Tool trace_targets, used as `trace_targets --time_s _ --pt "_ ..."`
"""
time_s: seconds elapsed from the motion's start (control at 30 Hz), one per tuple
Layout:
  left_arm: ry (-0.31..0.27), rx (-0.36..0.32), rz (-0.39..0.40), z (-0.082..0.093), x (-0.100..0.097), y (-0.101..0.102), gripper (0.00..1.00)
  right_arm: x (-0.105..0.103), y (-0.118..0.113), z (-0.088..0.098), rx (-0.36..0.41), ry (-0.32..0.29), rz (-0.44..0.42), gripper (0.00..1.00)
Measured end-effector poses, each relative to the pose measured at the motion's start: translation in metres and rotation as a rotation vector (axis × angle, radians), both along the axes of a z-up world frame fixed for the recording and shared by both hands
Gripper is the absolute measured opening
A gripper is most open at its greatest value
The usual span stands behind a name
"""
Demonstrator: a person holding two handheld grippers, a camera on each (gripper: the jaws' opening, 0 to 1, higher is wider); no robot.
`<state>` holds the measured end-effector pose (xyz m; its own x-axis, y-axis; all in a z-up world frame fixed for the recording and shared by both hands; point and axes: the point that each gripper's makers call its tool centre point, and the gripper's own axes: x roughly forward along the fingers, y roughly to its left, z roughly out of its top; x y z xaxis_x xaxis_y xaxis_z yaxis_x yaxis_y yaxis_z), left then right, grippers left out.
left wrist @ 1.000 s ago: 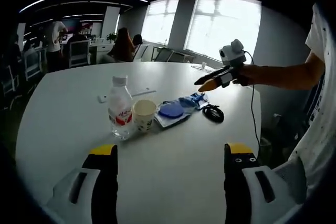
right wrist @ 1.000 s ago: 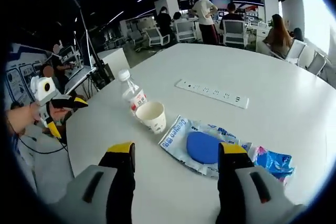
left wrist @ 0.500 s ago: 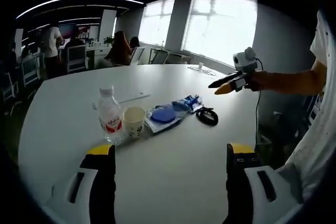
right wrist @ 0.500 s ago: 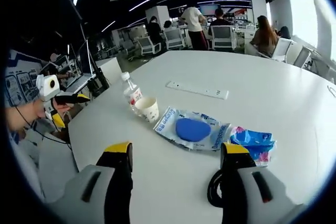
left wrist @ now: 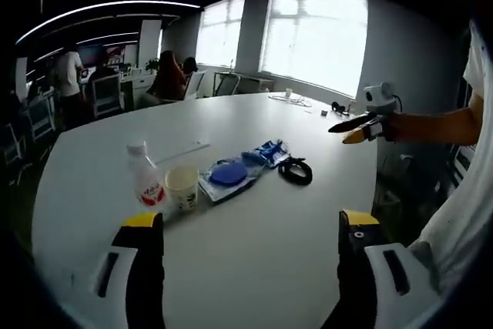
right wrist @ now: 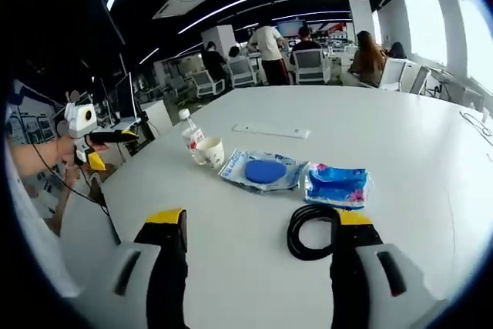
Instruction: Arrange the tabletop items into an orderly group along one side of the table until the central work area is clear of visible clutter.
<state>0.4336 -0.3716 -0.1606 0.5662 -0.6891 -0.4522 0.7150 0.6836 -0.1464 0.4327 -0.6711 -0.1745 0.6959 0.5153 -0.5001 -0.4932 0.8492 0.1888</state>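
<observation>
On the white table (left wrist: 254,275) a row of items lies side by side: a water bottle (left wrist: 145,182), a paper cup (left wrist: 183,186), a clear packet with a blue disc (left wrist: 226,175), a blue packet (left wrist: 266,152) and a coiled black cable (left wrist: 295,170). A white power strip (left wrist: 185,150) lies just behind them. My left gripper (left wrist: 250,221) hovers open and empty, well short of the row. My right gripper (right wrist: 258,221) is open too, with the cable (right wrist: 310,230) just ahead of its right jaw. From that side I see the bottle (right wrist: 189,135), cup (right wrist: 209,152), disc packet (right wrist: 263,171) and blue packet (right wrist: 337,182).
The right gripper (left wrist: 356,125) hangs beyond the table's far edge, held by a hand. The left gripper (right wrist: 114,148) is off the table's left edge. People sit and stand at desks with chairs (right wrist: 308,63) in the background. Broad bare table surface (right wrist: 408,136) surrounds the row.
Both cameras have drawn back from the row, so the items look smaller. The black cable has come into the right gripper view. The items themselves have not moved.
</observation>
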Motion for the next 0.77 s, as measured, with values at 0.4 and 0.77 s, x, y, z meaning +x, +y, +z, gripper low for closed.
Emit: trace_targets --time_s 0.4,0.77 --pt "0.036 0.028 0.004 -0.014 -0.019 -0.007 1.0 -0.05 -0.03 -0.032 0.004 0.027 -0.063 0.83" --pt "0.05 0.04 0.017 -0.019 -0.027 0.002 1.0 -0.058 -0.029 -0.032 0.001 0.033 -0.074 0.82"
